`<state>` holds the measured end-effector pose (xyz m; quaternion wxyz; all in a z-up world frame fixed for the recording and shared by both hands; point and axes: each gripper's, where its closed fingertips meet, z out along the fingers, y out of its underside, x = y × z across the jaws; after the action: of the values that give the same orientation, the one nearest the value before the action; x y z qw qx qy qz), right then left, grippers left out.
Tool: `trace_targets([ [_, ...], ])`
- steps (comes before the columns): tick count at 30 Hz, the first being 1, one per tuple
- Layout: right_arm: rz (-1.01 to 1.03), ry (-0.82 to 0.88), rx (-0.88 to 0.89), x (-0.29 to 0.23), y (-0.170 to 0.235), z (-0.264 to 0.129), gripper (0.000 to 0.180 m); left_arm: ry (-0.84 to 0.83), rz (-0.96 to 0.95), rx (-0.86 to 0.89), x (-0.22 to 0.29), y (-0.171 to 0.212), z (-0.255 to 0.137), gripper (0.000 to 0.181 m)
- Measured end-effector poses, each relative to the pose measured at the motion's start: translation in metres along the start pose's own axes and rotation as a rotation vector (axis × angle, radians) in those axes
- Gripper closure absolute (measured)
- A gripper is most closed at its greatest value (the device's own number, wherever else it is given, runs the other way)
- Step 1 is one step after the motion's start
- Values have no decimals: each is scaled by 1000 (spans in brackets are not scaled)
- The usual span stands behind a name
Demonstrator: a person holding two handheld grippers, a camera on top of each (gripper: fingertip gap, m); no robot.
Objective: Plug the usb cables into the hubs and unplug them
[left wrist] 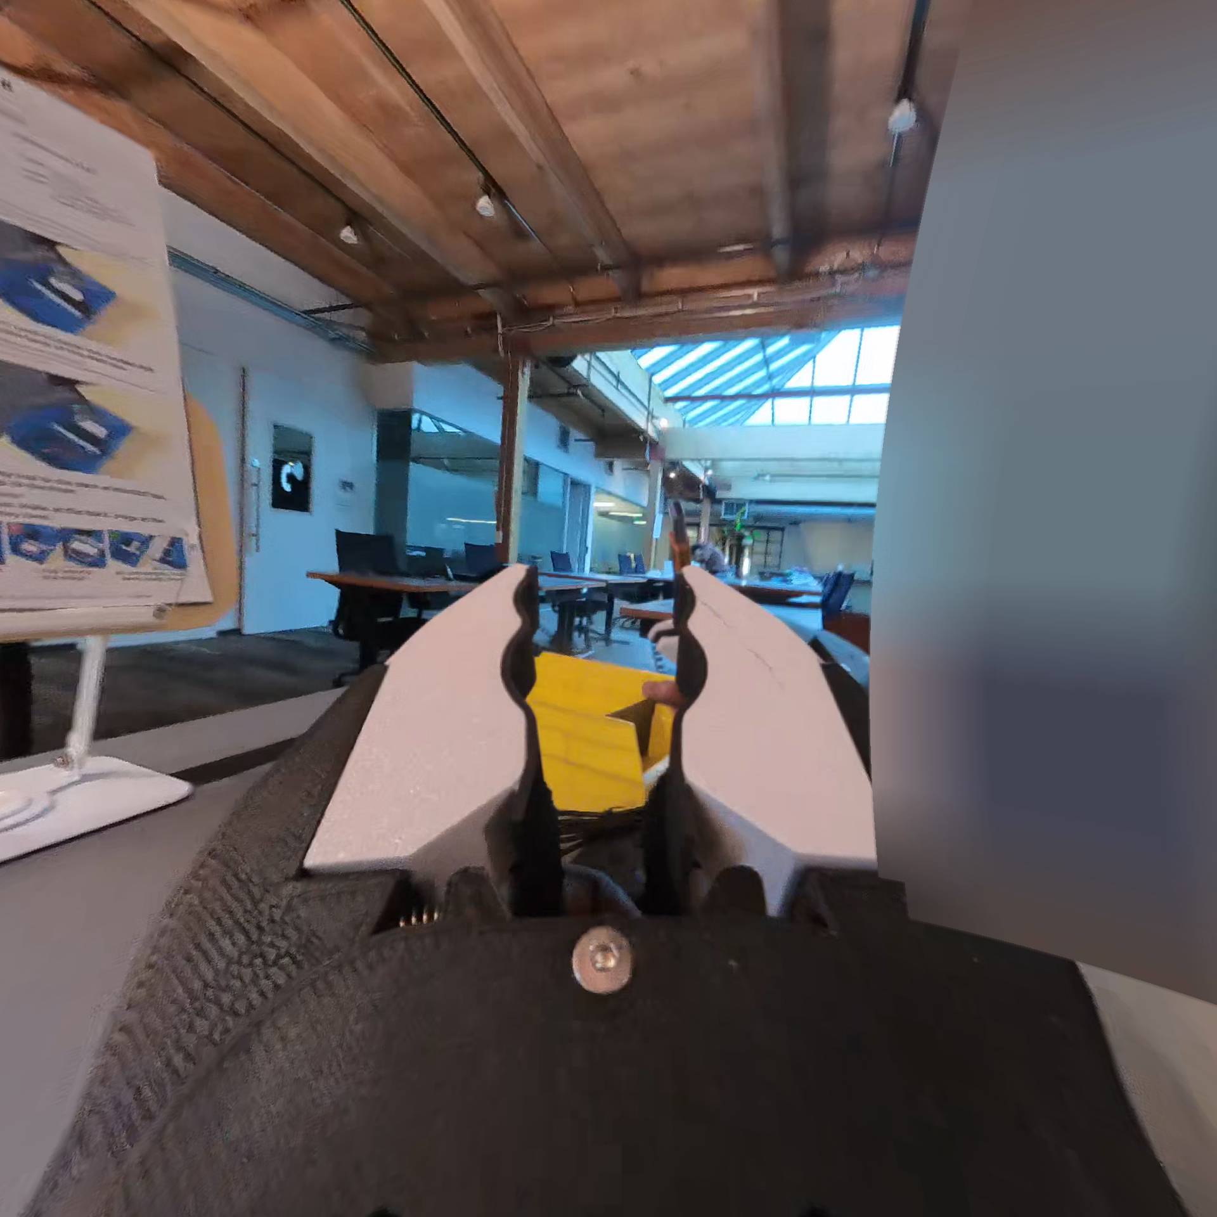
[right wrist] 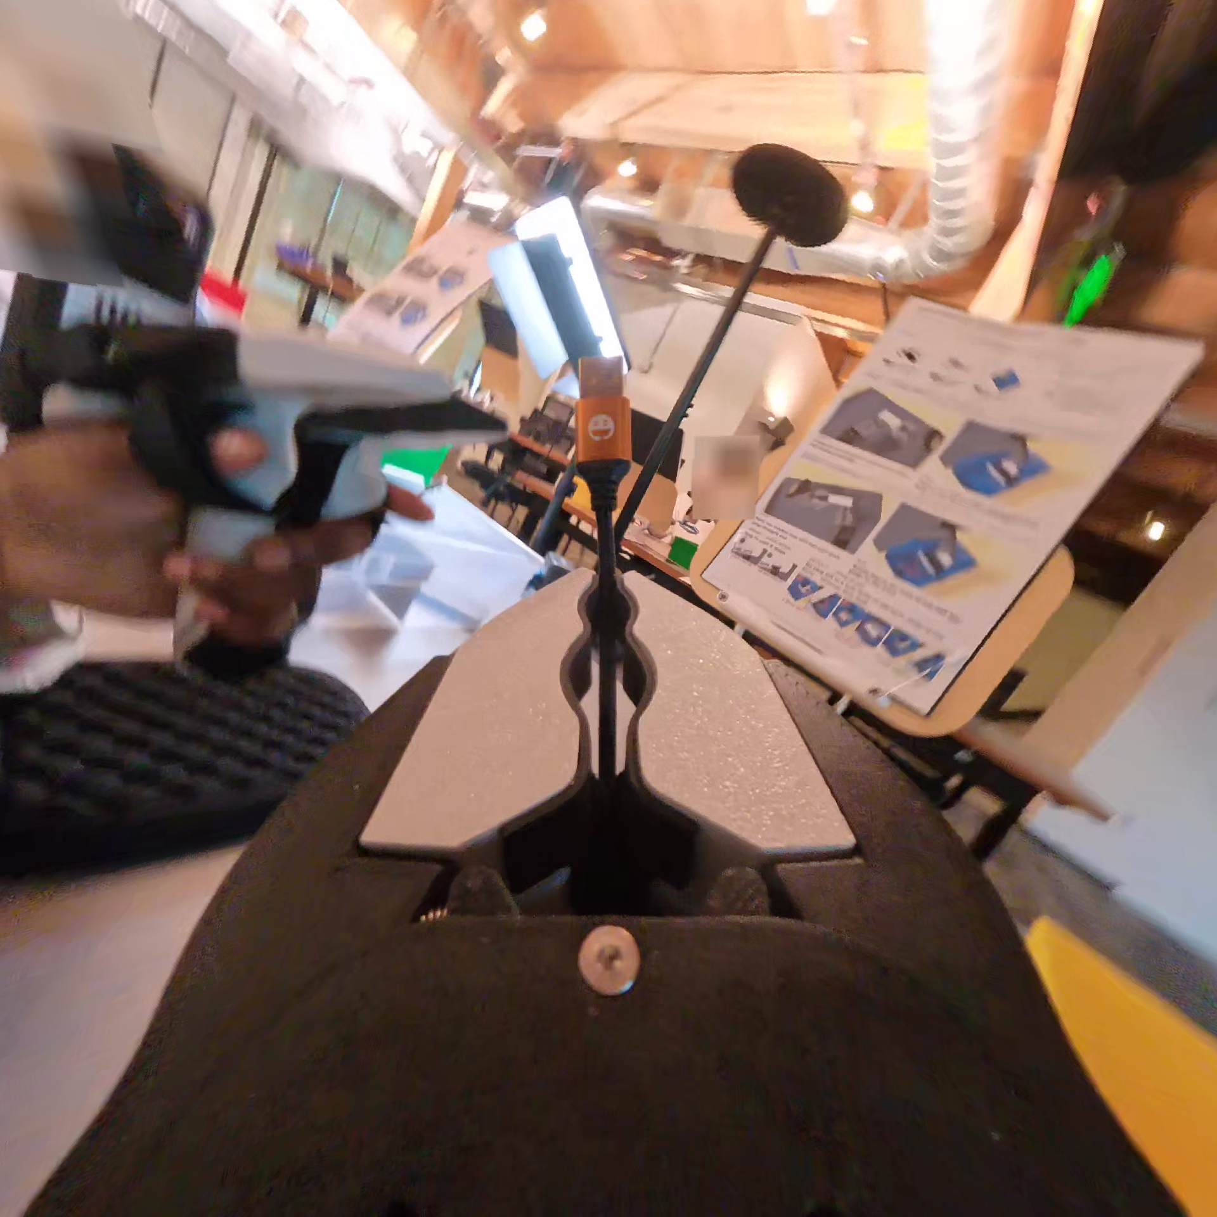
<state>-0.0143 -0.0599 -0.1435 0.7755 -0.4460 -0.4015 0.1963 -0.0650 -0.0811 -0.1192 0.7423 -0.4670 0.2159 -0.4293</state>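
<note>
My right gripper [right wrist: 609, 593] is shut on the thin black cord of a USB cable. Its orange plug [right wrist: 602, 421] with a metal tip sticks up just past the fingertips. My left gripper [left wrist: 606, 586] is open with nothing between its fingers. It also shows in the right wrist view [right wrist: 461, 411], held by a hand [right wrist: 99, 527], to the left of the plug and pointing toward it, blurred. A thin orange and black shape [left wrist: 678, 533] stands just beyond the left gripper's right fingertip. No hub shows in either view.
A yellow box [left wrist: 593, 731] lies beyond the left fingers and shows at the right view's lower right [right wrist: 1133, 1067]. Instruction sheets stand on holders [left wrist: 85, 395] [right wrist: 922, 500]. A round black microphone on a rod [right wrist: 787, 194] rises behind the plug. A black textured pad [right wrist: 132, 757] lies at left.
</note>
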Motion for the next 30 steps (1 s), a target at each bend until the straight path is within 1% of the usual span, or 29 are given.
trace_targets([
  [2, 127, 29, 20, 4, 3, 1, 176, -1, -71, -43, 3, 19, 10, 139],
  [4, 164, 40, 17, 2, 6, 3, 176, -5, -116, -95, 9, 38, 20, 137],
  [5, 172, 33, 23, 0, 6, 4, 176, -3, -125, -91, 13, 43, 24, 139],
  [7, 191, 1, 39, -8, 5, 7, 176, -23, -121, -44, 16, 44, 29, 154],
  [8, 194, -16, 49, -12, 4, 8, 176, -37, -108, -19, 17, 43, 30, 157],
  [11, 159, -48, 81, -21, 1, 10, 176, -45, -72, 15, 18, 39, 29, 159],
  [14, 130, -66, 96, -28, 1, 11, 175, -15, -31, 10, 23, 36, 27, 167],
  [16, 110, -105, 130, -33, -2, 11, 175, 13, 39, 0, 28, 35, 25, 169],
  [19, 51, -217, 131, -42, 0, 8, 172, 55, 229, -95, 32, 37, 21, 172],
  [21, 31, -333, 121, -51, 2, 2, 162, 83, 325, -165, 34, 40, 17, 174],
  [23, 42, -412, 110, -52, 3, -5, 154, 98, 369, -212, 34, 39, 13, 174],
  [25, 88, -425, 148, -45, -3, -11, 151, 129, 364, -257, 34, 41, 8, 174],
  [27, 146, -426, 224, -37, -16, -18, 151, 179, 326, -310, 37, 47, 4, 174],
  [30, 184, -459, 291, -39, -32, -24, 149, 268, 264, -379, 47, 60, 0, 174],
])
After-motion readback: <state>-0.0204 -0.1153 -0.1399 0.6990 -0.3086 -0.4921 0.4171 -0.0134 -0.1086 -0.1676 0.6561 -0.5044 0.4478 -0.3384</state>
